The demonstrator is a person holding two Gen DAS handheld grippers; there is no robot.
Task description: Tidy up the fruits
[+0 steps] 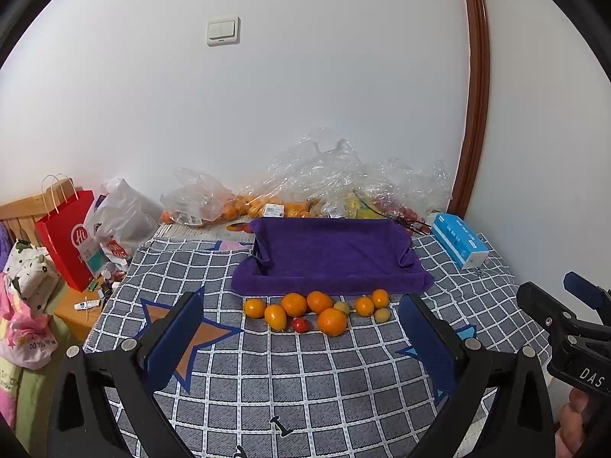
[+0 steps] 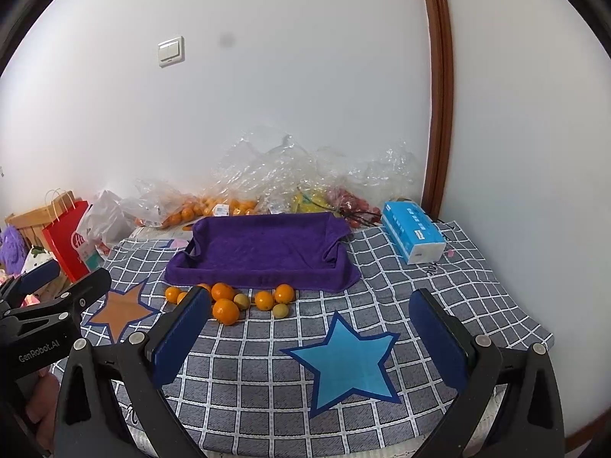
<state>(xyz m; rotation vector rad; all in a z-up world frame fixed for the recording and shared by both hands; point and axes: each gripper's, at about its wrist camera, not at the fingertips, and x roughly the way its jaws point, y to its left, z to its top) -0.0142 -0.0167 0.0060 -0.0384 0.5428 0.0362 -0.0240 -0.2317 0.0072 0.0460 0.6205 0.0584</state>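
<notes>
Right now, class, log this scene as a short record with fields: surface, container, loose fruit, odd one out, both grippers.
surface: grey checked cloth with star patches
container: purple towel-lined tray, nothing inside
loose fruit: orange citrus fruits and small yellow-green fruits clustered just in front of the tray
odd one out: one small red tomato
left gripper: open, holding nothing
right gripper: open, holding nothing
far side: clear plastic bags of fruit, blue tissue pack

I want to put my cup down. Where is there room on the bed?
Free: the checked cloth around the blue star, between the fruit row and the grippers, and the strip between the purple towel and tissue pack. Crowded: the plastic bags along the wall.
</notes>
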